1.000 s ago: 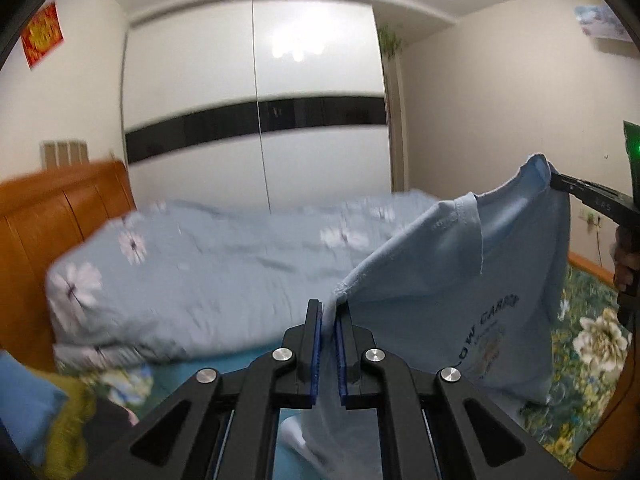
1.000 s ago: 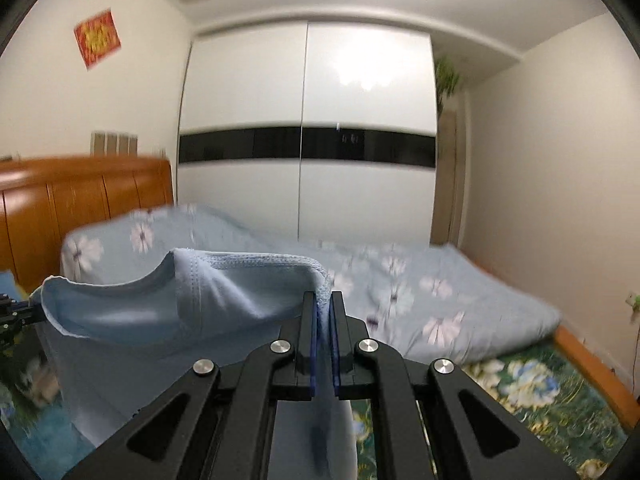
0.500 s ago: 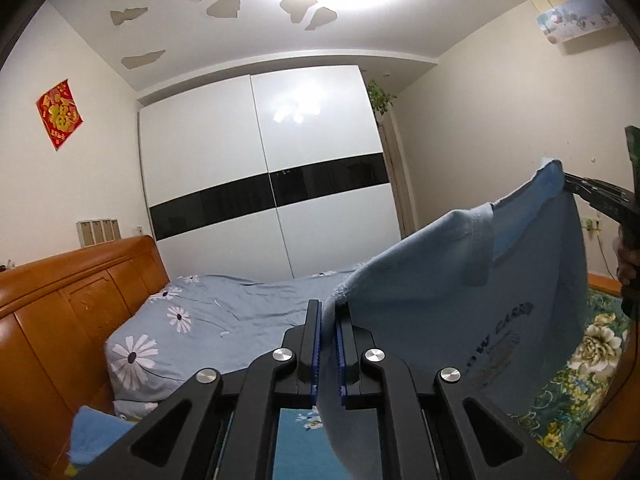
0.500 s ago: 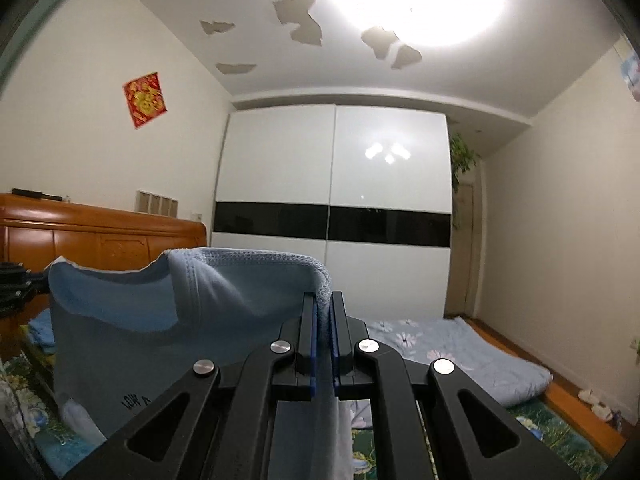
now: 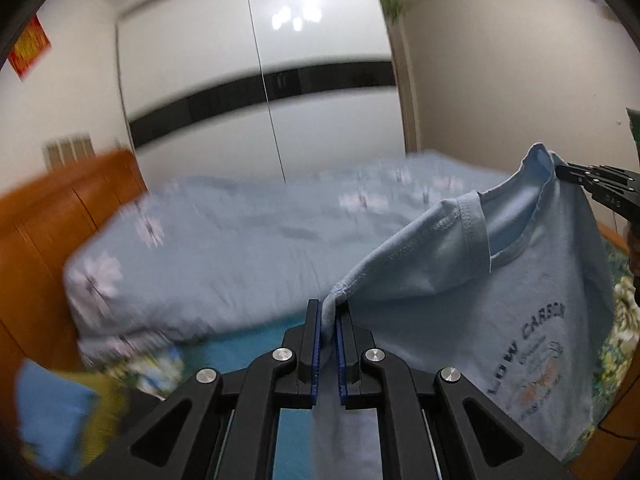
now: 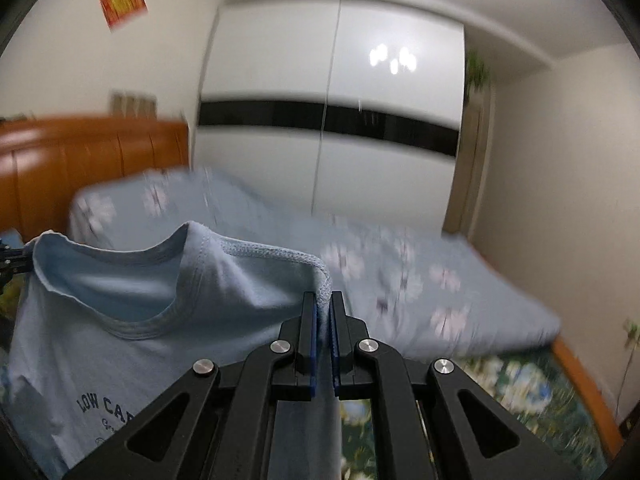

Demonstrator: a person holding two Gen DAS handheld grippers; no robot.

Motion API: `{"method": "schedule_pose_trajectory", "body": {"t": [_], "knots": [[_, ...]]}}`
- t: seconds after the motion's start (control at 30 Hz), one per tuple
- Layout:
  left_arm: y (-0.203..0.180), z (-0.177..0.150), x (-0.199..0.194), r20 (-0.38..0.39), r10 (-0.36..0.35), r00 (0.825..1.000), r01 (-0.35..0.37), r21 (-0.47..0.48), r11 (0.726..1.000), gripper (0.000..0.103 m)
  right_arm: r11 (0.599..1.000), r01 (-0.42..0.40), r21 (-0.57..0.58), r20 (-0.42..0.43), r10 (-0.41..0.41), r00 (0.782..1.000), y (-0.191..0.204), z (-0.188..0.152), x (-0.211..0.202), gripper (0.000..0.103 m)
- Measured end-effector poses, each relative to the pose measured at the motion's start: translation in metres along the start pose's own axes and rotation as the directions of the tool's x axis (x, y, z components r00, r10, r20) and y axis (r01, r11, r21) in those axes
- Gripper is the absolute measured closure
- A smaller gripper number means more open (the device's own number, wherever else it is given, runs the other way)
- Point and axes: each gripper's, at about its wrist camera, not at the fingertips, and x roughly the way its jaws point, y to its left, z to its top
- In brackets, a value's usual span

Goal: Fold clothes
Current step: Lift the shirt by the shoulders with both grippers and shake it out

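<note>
A light blue T-shirt [image 5: 500, 300] with dark printed lettering hangs in the air, stretched between both grippers by its shoulders. My left gripper [image 5: 328, 312] is shut on one shoulder edge. In the left wrist view the right gripper [image 5: 560, 170] pinches the other shoulder at the far right. In the right wrist view my right gripper [image 6: 323, 304] is shut on the T-shirt [image 6: 132, 320], whose neck opening faces the camera. The left gripper [image 6: 24, 258] shows at the left edge of that view, holding the far shoulder.
Below lies a bed with a folded light blue flowered quilt [image 5: 224, 256] and a floral sheet [image 6: 516, 396]. A wooden headboard [image 5: 52, 224] stands at the left. A white wardrobe with a black band [image 5: 264, 92] fills the far wall. A blue and yellow pillow [image 5: 60, 412] lies at lower left.
Both grippers have dropped and tilted down from half a second ago, when they pointed up at the ceiling. The T-shirt came down with them, still held at both shoulders.
</note>
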Motion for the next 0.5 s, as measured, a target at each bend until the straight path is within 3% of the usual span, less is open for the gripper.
{"method": "schedule_pose_trajectory", "body": {"t": [0.17, 0.5], "knots": [[0.008, -0.036, 0.101, -0.143, -0.05, 0.988, 0.042, -0.06, 0.997, 0.096, 0.999, 0.017, 0.036, -0.17, -0.011, 0.985, 0.002, -0.044, 0.106, 0.098], [0.019, -0.069, 0.239, -0.256, -0.03, 0.966, 0.012, -0.069, 0.998, 0.096, 0.996, 0.085, 0.028, -0.334, -0.071, 0.94, 0.009, -0.091, 0.241, 0.098]]}}
